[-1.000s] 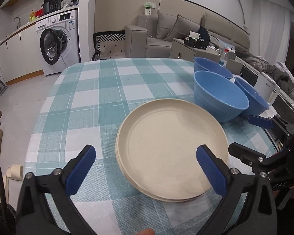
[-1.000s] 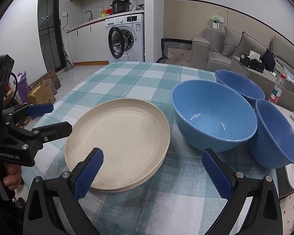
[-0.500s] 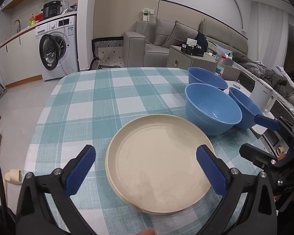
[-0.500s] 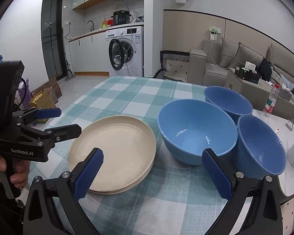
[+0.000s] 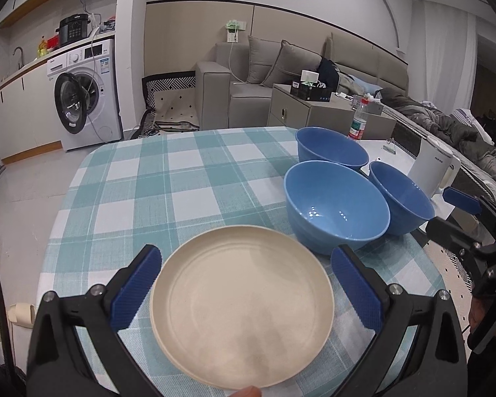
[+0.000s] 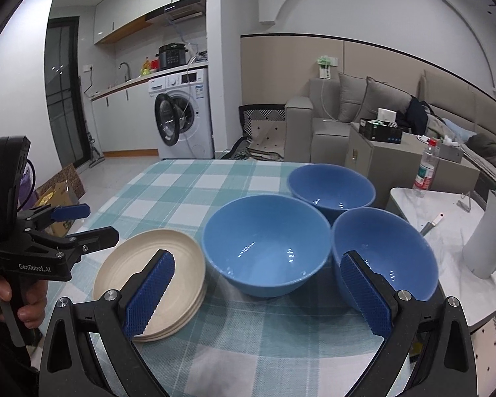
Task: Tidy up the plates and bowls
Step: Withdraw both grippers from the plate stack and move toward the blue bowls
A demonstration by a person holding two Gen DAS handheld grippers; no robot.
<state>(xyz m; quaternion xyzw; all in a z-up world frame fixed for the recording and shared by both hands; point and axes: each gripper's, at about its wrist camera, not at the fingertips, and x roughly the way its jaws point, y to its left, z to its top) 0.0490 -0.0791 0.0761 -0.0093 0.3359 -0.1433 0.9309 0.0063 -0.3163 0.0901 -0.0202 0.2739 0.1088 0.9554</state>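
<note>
Left gripper (image 5: 246, 292): jaws wide, hovering over the plates (image 5: 241, 304), holding nothing.
Right gripper (image 6: 258, 292): jaws wide, empty, facing the bowls (image 6: 264, 241).
Plates: stacked at table's (image 5: 132, 178) near edge.
Bowls: three clustered right of plates.
Beyond: bare cloth ahead-left.

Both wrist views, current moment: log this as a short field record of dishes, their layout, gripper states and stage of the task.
surface: table with teal-and-white checked cloth
plates: beige plate stack, several plates, near table edge
bowls: three blue bowls, all upright, unstacked; front bowl beside the plates, back bowl, right bowl
left gripper: open, above the plates, holding nothing
right gripper: open, facing the front bowl, holding nothing
stage: plates stacked, bowls not yet nested
</note>
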